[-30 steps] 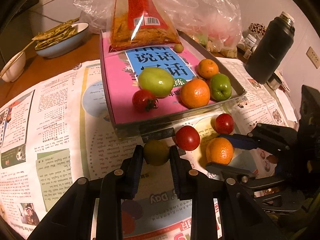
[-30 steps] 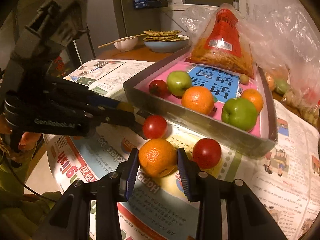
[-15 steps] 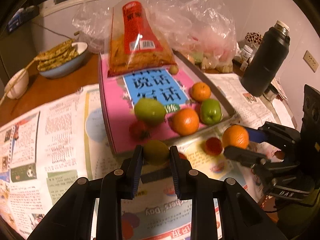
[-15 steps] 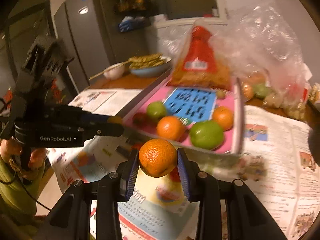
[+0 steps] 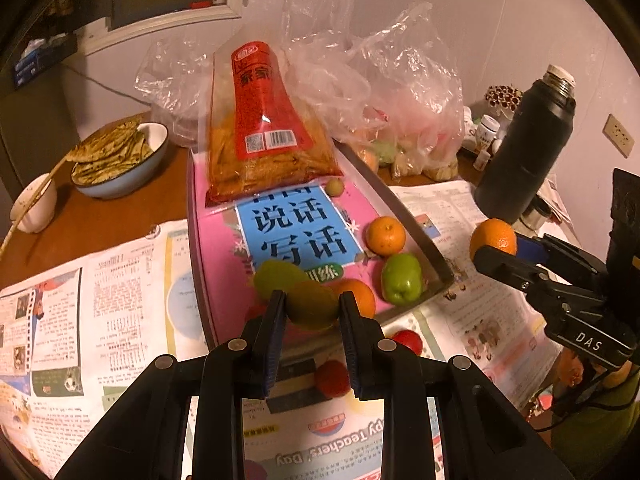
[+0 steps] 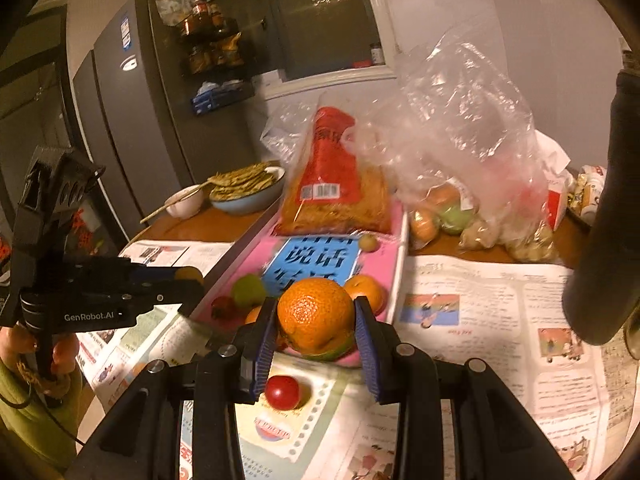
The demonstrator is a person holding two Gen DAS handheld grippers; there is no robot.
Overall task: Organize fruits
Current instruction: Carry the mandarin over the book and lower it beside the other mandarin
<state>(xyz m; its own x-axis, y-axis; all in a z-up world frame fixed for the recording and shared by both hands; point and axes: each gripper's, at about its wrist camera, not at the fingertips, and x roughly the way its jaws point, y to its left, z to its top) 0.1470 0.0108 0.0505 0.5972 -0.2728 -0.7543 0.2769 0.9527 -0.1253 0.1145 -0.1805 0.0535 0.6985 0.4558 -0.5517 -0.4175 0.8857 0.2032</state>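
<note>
My left gripper (image 5: 313,312) is shut on a small olive-green fruit (image 5: 313,305), held in the air above the near edge of the grey tray (image 5: 416,236). My right gripper (image 6: 316,326) is shut on an orange (image 6: 315,312), also lifted, just in front of the tray (image 6: 401,248); in the left wrist view it (image 5: 494,246) shows at the right with the orange (image 5: 493,237). The pink-lined tray holds an orange (image 5: 386,235), a green apple (image 5: 401,278), another green fruit (image 5: 274,274), a further orange (image 5: 360,294) and a snack bag (image 5: 264,128). Two red fruits (image 5: 332,378) (image 5: 408,340) lie on the newspaper.
A black thermos (image 5: 526,148) stands at the right. Clear plastic bags (image 5: 392,92) with produce sit behind the tray. A blue bowl of flatbread (image 5: 116,160) and a small white bowl (image 5: 34,204) stand at the left. Newspaper (image 5: 100,292) covers the table. A person's hand (image 6: 60,354) holds the left gripper.
Both grippers have risen from the newspaper with their fruits. The right one lifted its orange and swung toward the tray; the left one carried the green fruit up over the tray's near edge.
</note>
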